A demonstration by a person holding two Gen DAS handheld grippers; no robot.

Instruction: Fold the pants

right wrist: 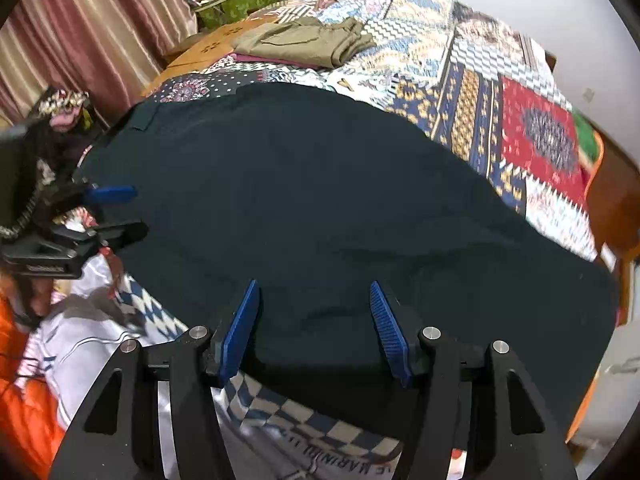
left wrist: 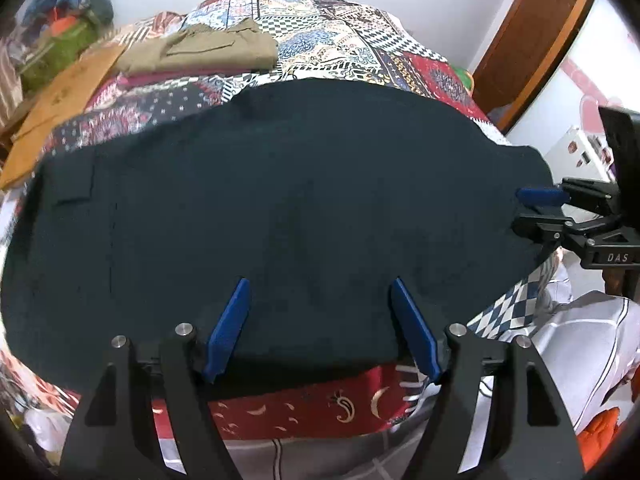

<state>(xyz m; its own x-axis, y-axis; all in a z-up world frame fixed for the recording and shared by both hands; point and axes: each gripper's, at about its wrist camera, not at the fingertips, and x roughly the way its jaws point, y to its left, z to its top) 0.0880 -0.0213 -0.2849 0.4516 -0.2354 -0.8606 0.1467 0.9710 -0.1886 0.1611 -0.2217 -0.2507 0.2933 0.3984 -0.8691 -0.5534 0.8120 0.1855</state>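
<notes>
Pants [left wrist: 280, 200] flat — patchwork bedspread [left wrist: 340, 52]

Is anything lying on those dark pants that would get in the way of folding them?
Nothing visible lies on the dark pants. The folded khaki garment sits apart, farther back on the patchwork bedspread.

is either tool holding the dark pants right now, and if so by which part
Nothing is held. The left tool and right tool both stand open above the dark pants, pads clear of the cloth.

A home bedroom: patchwork bedspread [left wrist: 360, 40] ahead of the grippers, curtain [right wrist: 80, 32] beyond, wooden door [left wrist: 536, 32].
</notes>
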